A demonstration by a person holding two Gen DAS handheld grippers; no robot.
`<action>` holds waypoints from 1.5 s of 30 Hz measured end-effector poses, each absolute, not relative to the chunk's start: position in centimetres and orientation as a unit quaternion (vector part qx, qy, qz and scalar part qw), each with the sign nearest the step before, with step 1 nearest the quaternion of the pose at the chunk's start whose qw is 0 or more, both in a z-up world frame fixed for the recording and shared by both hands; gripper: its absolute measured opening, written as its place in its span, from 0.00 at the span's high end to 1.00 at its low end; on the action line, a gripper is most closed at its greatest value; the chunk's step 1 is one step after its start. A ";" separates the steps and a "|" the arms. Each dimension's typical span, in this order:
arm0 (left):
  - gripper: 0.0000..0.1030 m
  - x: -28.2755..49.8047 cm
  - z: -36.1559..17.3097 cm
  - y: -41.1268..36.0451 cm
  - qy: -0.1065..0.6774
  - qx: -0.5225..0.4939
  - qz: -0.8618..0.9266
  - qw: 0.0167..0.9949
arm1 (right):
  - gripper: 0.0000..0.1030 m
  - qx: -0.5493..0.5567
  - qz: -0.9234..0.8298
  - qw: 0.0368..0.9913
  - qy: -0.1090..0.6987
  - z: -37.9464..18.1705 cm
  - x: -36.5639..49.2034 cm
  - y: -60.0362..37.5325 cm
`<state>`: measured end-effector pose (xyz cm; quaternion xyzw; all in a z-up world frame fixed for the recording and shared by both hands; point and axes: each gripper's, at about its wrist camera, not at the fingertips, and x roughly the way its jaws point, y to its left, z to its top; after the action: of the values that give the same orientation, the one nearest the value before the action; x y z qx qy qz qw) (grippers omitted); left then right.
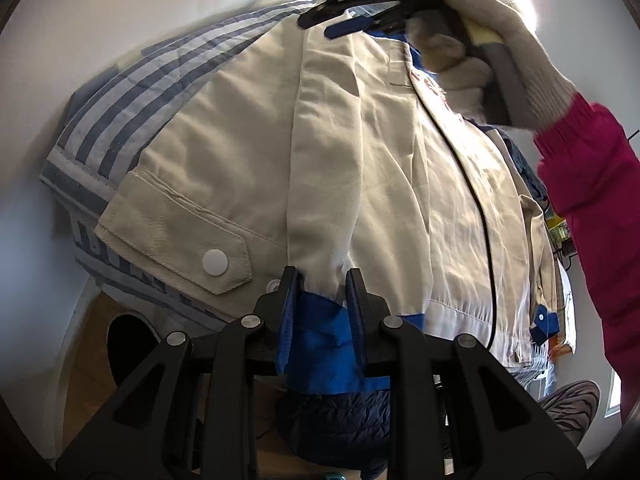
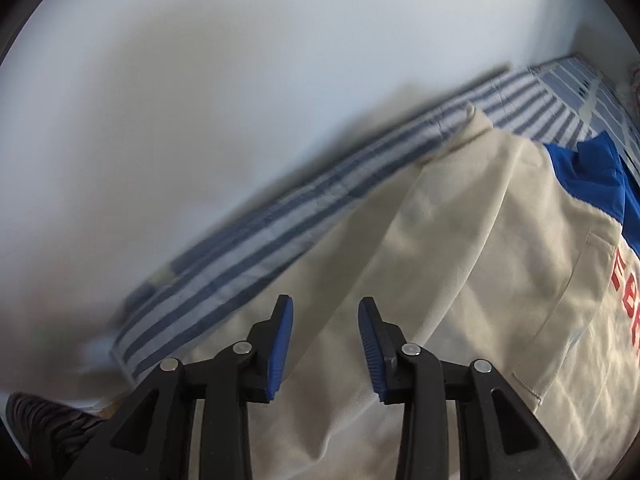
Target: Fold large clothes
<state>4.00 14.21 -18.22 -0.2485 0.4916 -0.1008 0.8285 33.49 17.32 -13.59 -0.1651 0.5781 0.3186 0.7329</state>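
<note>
1. Between the blue-padded fingers of your left gripper (image 1: 322, 280) sits a bunched fold of the cream cotton jacket with blue trim (image 1: 360, 160); the jaws are clamped on it, with cream cloth and a blue panel filling the gap.
2. Ahead of that left claw the jacket spreads away over the blue-and-white striped bed cover (image 1: 132, 92), and a buttoned cream cuff tab with a white snap (image 1: 215, 261) lies just to the claw's left.
3. Far ahead of the left claw, at the jacket's other end, you hold the right gripper (image 1: 360, 26) in a hand in a beige knitted glove (image 1: 480, 48) with a bright pink sleeve (image 1: 592, 208) behind it.
4. Below the left claw a dark navy quilted garment (image 1: 336, 424) hangs, partly hidden by the gripper's black frame.
5. Your right gripper (image 2: 325, 320) stands with its jaws apart and nothing between them; the pads hover above cream cloth.
6. Beyond and to the right of the right claw the jacket (image 2: 460, 240) lies on the striped cover (image 2: 280, 224), with its blue collar area (image 2: 588, 176) at the far right and red lettering (image 2: 628, 304) at the right edge, too cropped to read.
7. Low at the right claw's left, a dark knitted shoe (image 2: 44, 432) shows at the frame's edge.
</note>
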 end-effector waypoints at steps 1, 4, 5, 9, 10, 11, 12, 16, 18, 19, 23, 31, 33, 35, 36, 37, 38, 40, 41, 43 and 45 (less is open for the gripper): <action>0.78 4.0 -18.1 14.2 0.492 -0.247 -0.101 0.828 | 0.61 -0.164 0.311 0.730 0.587 -14.2 33.8 17.5; 0.78 4.0 -18.0 14.0 0.492 -0.245 -0.106 0.829 | 0.61 -0.157 0.295 0.724 0.603 -15.6 34.6 17.7; 0.78 3.9 -17.9 14.1 0.491 -0.245 -0.108 0.829 | 0.61 -0.159 0.290 0.723 0.607 -16.0 34.8 17.9; 0.78 3.3 -17.3 14.9 0.482 -0.257 -0.111 0.830 | 0.72 -0.188 0.272 0.722 0.608 -17.5 34.9 18.4; 0.78 3.3 -17.2 15.2 0.480 -0.262 -0.110 0.830 | 0.78 -0.191 0.270 0.725 0.604 -17.5 35.0 18.4; 0.72 3.2 -17.3 15.6 0.480 -0.271 -0.107 0.828 | 0.81 -0.187 0.271 0.726 0.603 -17.5 35.0 18.2; 0.62 3.3 -17.5 16.2 0.479 -0.289 -0.106 0.822 | 0.88 -0.178 0.272 0.727 0.605 -17.4 35.3 17.8; 0.60 3.3 -18.3 18.3 0.474 -0.361 -0.105 0.796 | 1.00 -0.119 0.287 0.727 0.613 -17.2 36.1 15.3; 0.59 3.3 -18.2 18.9 0.468 -0.374 -0.103 0.794 | 1.00 -0.095 0.293 0.727 0.613 -17.2 36.6 14.1; 0.59 3.3 -18.3 19.2 0.466 -0.380 -0.104 0.792 | 1.00 -0.075 0.298 0.728 0.613 -17.1 36.8 13.5; 0.58 3.8 -19.9 19.5 0.480 -0.416 -0.107 0.765 | 1.00 -0.017 0.310 0.727 0.613 -17.3 38.1 10.5; 0.96 4.3 -18.3 17.0 0.486 -0.318 -0.086 0.809 | 1.00 0.034 0.328 0.732 0.596 -15.5 39.0 7.2; 0.96 3.7 -16.7 17.6 0.472 -0.293 -0.067 0.829 | 1.00 0.039 0.333 0.735 0.590 -14.0 39.2 7.8; 0.97 3.3 -15.5 18.4 0.462 -0.264 -0.042 0.846 | 1.00 0.042 0.342 0.736 0.583 -13.0 39.2 8.7; 0.97 3.2 -15.0 19.0 0.457 -0.251 -0.027 0.853 | 1.00 0.039 0.346 0.737 0.579 -12.6 39.2 9.4; 0.97 3.0 -14.7 19.3 0.456 -0.246 -0.019 0.855 | 1.00 0.035 0.347 0.739 0.577 -12.4 39.2 10.0; 0.97 3.1 -14.6 19.9 0.457 -0.246 -0.011 0.855 | 1.00 0.031 0.347 0.740 0.575 -12.5 39.3 10.8; 0.97 3.4 -15.1 20.7 0.465 -0.241 0.009 0.852 | 1.00 0.027 0.343 0.741 0.577 -13.1 39.6 12.3; 0.97 3.7 -15.7 20.9 0.475 -0.240 0.013 0.847 | 1.00 0.026 0.341 0.740 0.579 -13.5 39.8 12.7; 0.96 4.0 -16.4 20.6 0.490 -0.227 0.018 0.841 | 1.00 0.010 0.334 0.742 0.581 -14.5 39.9 13.6; 0.96 4.0 -16.3 19.8 0.494 -0.201 0.031 0.845 | 0.93 -0.016 0.334 0.743 0.580 -15.3 39.7 14.2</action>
<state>4.04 19.77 -16.26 -0.2012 0.4941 0.0310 0.8452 39.66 14.18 -15.29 -0.0163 0.5799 0.3340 0.7429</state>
